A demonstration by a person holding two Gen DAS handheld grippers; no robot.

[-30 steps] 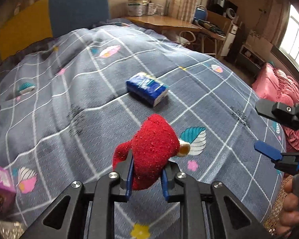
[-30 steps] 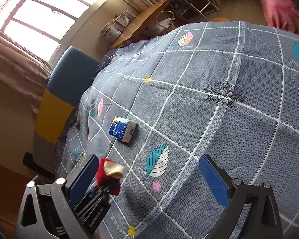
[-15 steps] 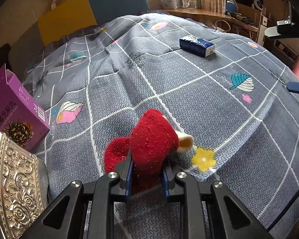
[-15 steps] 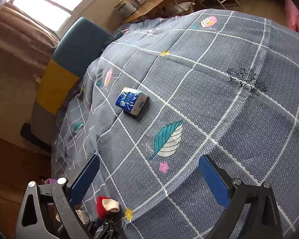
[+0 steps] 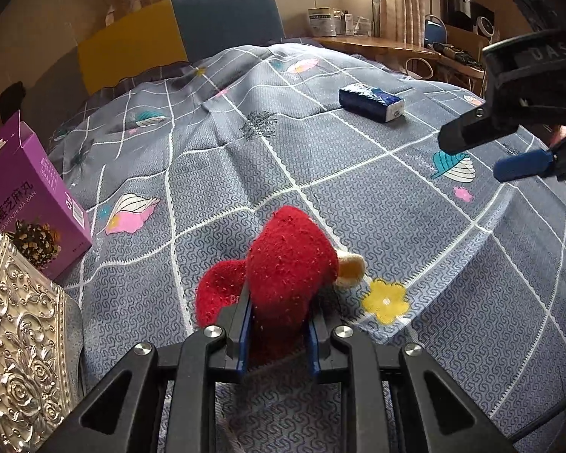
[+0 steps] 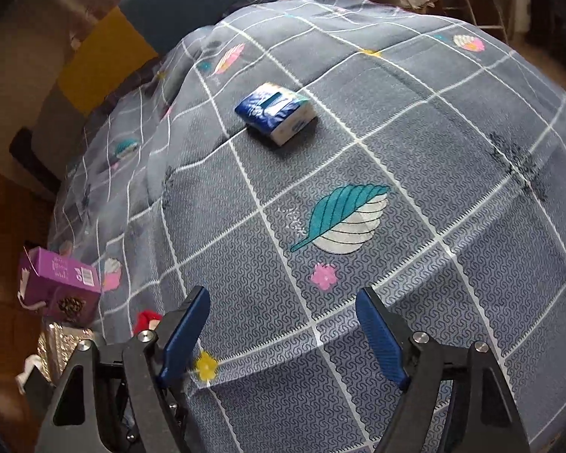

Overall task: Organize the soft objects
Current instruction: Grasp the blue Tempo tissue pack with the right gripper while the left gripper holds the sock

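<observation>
A bed (image 5: 358, 173) covered by a grey quilt with a white grid and leaf, shell and flower prints fills both views. In the left wrist view, the left tongs (image 5: 277, 334) are closed tightly on a red plush toy (image 5: 286, 268), squeezing its lower part between the blue pads; the toy sits at the near edge of the bed, its pale tip pointing right toward a yellow flower print (image 5: 385, 301). Farther off and to the right, a blue tissue pack (image 5: 371, 102) lies flat on the quilt, well apart from the toy. At the left edge stand a purple box (image 5: 30, 196) and, nearer, an embossed silver box (image 5: 19, 347). The right tongs (image 5: 509, 151) show at the far right of this view. In the right wrist view, the right tongs (image 6: 283, 336) are spread wide with nothing between the blue pads, held above the quilt near a teal leaf print (image 6: 343, 219). The tissue pack (image 6: 275, 115) lies beyond the leaf. A bit of the red toy (image 6: 147, 319) peeks out at lower left, near the purple box (image 6: 58, 281).
</observation>
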